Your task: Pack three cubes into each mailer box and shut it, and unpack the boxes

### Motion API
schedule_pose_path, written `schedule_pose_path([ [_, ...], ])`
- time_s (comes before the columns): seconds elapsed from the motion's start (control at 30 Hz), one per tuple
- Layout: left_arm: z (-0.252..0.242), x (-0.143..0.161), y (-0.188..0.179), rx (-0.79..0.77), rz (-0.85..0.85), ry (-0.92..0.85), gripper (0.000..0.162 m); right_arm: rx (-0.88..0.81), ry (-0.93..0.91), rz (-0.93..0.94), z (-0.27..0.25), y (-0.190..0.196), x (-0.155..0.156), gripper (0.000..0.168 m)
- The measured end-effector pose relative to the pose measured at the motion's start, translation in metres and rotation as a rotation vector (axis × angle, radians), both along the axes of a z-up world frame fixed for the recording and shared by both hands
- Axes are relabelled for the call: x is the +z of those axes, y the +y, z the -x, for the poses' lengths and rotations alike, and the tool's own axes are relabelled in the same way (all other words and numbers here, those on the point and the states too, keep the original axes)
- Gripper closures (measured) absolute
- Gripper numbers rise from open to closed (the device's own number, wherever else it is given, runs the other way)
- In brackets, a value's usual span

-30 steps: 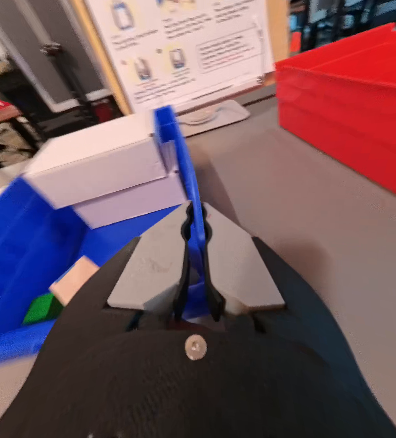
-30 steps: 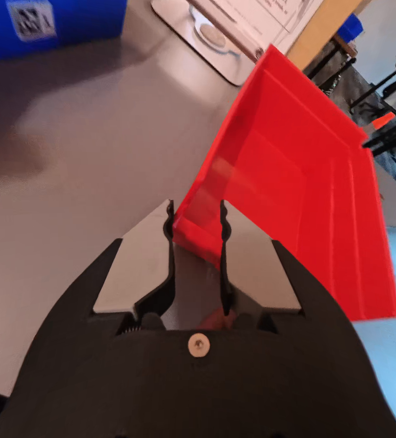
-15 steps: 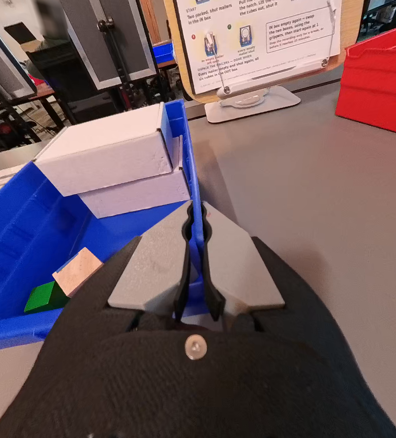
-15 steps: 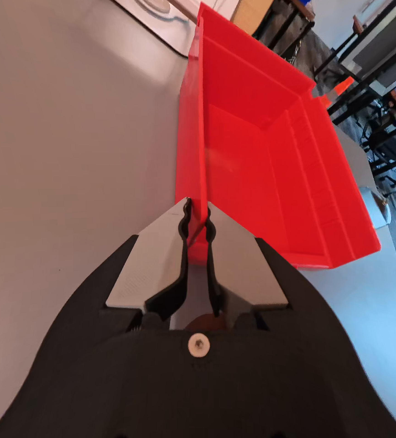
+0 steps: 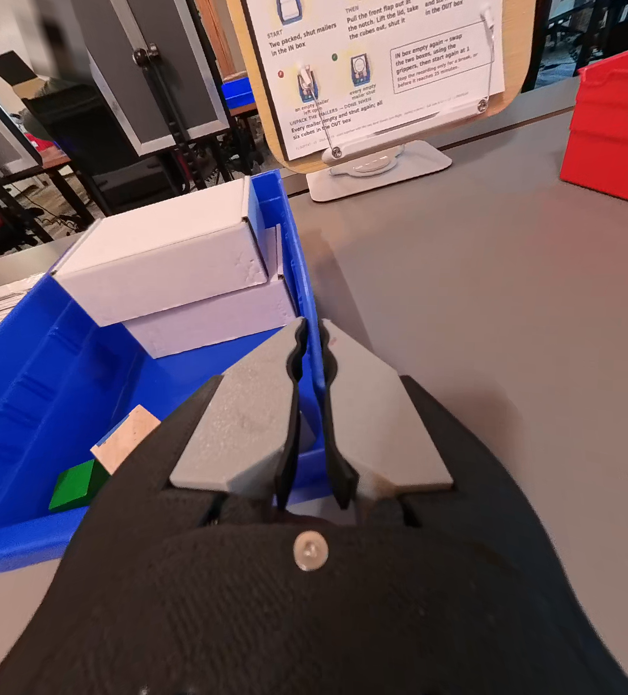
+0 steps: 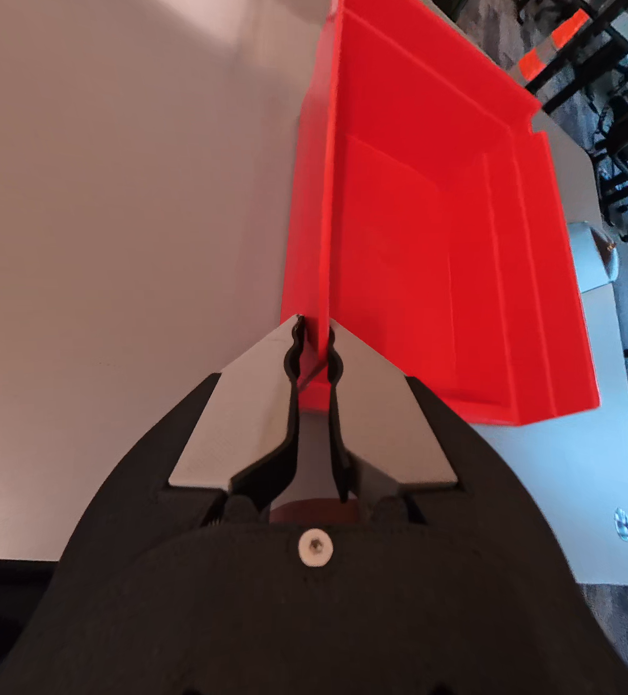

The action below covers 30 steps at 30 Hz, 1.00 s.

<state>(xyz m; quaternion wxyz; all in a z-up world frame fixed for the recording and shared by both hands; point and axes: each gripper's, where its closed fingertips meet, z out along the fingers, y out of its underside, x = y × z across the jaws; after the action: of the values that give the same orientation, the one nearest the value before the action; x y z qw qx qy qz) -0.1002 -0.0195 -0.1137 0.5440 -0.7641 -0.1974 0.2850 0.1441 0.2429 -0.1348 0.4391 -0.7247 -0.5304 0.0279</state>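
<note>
My left gripper (image 5: 314, 327) is shut on the right wall of the blue bin (image 5: 42, 395). In the bin, two shut white mailer boxes lie stacked at the far end, the upper one (image 5: 162, 255) on the lower one (image 5: 211, 323). A wooden cube (image 5: 128, 436) and a green cube (image 5: 74, 489) lie at the near end, partly hidden by my gripper. My right gripper (image 6: 314, 323) is shut on the left wall of the red bin (image 6: 436, 225), near its front corner. The red bin holds nothing that I can see. It also shows at the right in the left wrist view (image 5: 620, 131).
Both bins stand on a grey table (image 5: 493, 301). An instruction sheet on a stand (image 5: 376, 75) is at the back between them. The table's right edge (image 6: 613, 432) runs close past the red bin. Desks and chairs stand beyond the table. My hands' fingertips stand some 35 cm from each other.
The right gripper has closed from open onto the red bin's wall, and the red bin has swung round with it. The left gripper has stayed shut on the blue bin's wall and settled.
</note>
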Motion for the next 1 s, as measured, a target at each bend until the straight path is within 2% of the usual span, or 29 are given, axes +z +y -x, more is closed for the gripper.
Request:
schedule_pose_path([
  [0.23, -0.007, 0.0, 0.008, -0.025, 0.011, -0.008, 0.159, 0.028, 0.027, 0.046, -0.012, 0.008, 0.007, 0.16],
  [0.33, -0.013, 0.006, 0.011, -0.058, -0.007, 0.002, 0.153, 0.087, 0.093, 0.067, -0.011, 0.001, 0.02, 0.146],
  [0.43, -0.024, 0.033, 0.008, -0.105, -0.103, 0.028, 0.146, 0.126, 0.168, 0.088, -0.008, -0.003, 0.032, 0.138],
  [0.6, -0.034, 0.055, -0.001, -0.115, -0.108, 0.081, 0.135, 0.148, 0.253, 0.099, -0.005, -0.005, 0.046, 0.129],
  [0.77, -0.04, 0.061, -0.002, -0.135, -0.123, 0.073, 0.131, 0.153, 0.311, 0.077, -0.006, -0.005, 0.059, 0.116],
  [1.0, -0.035, 0.061, -0.006, -0.13, -0.123, 0.063, 0.127, 0.181, 0.394, 0.063, -0.006, -0.005, 0.075, 0.111],
])
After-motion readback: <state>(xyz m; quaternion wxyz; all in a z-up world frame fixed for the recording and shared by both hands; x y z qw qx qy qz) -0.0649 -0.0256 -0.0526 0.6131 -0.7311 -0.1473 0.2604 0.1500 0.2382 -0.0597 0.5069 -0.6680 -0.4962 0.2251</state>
